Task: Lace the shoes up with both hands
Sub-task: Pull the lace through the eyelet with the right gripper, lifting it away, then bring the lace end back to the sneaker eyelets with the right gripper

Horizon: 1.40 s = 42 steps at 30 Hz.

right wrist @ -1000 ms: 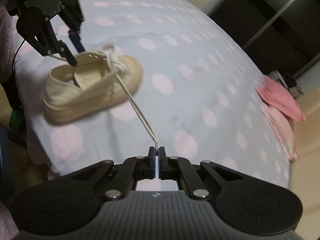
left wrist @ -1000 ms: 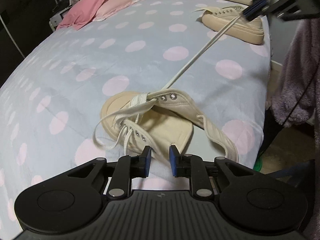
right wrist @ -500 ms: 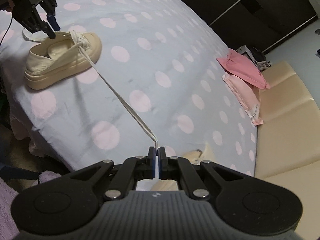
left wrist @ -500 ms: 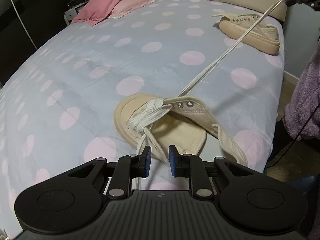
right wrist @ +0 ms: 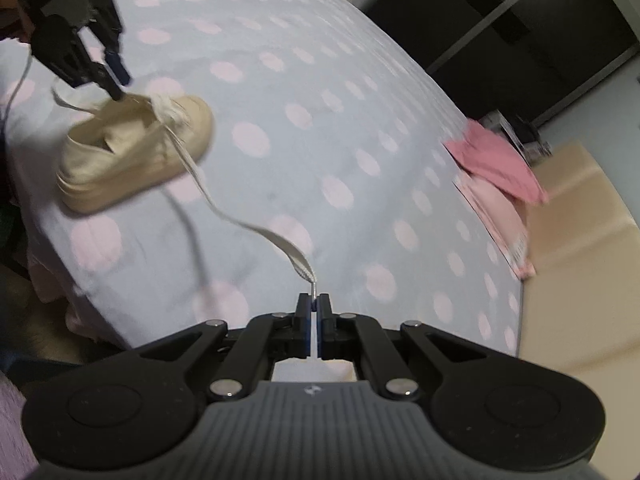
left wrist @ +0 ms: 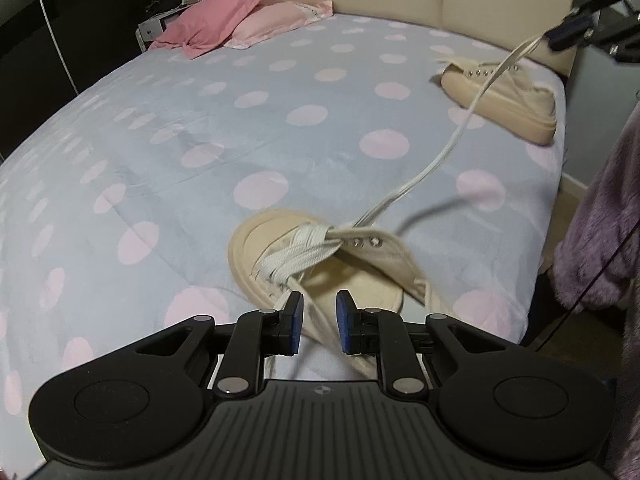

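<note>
1. Right wrist view: the right gripper (right wrist: 314, 307) is pressed together on the tip of a white lace (right wrist: 240, 222).
2. The lace runs slack to a beige shoe (right wrist: 132, 152) on the dotted bed (right wrist: 320, 120).
3. The left gripper (left wrist: 318, 322) is slightly spread above this shoe (left wrist: 320, 264), with a lace end between its fingers, unpinched.
</note>
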Available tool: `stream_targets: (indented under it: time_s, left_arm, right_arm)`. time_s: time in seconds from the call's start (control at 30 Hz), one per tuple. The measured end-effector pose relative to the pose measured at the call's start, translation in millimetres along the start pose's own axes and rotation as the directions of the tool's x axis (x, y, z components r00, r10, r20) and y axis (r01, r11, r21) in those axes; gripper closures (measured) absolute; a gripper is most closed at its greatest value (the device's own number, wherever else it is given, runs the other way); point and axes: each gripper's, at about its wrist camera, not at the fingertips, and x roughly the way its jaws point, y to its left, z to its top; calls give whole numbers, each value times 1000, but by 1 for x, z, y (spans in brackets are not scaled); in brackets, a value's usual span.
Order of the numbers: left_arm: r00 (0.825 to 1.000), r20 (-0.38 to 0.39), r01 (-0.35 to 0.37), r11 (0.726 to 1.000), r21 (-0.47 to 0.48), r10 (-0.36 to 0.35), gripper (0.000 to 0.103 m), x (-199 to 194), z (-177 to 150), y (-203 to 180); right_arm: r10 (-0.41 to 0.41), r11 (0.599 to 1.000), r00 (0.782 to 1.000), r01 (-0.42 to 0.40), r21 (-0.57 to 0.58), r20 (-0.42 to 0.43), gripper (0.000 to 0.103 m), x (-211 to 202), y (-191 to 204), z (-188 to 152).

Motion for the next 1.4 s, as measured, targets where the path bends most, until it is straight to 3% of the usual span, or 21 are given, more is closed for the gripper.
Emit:
stream_targets:
  time_s: [0.33,0.67,0.93,1.1,1.4]
  left_arm:
    - [1000,-23,18,1000,-20,-19,87,3,6,7]
    - [999,-33,43,999,-16,-43,87,8,9,15]
    - [996,-58,57,997,-53,-60,87,16,10,21]
    - [996,-62,60,994,-89,-65,87,17,10,22]
    - [994,-68,73,990,-119,-81,87,17,9,25]
  right_arm:
    - [205,960,976,-187,-210,71,100,57,52,71]
    - [371,901,920,-324,-287,127,100,110,87,125]
    - [445,889,880,-412,-198,167,98,142,82,143]
    - [468,883,863,-456,-108,190,75,151,74,142]
    - [510,855,838,-519,-8,196,76,164,73,147]
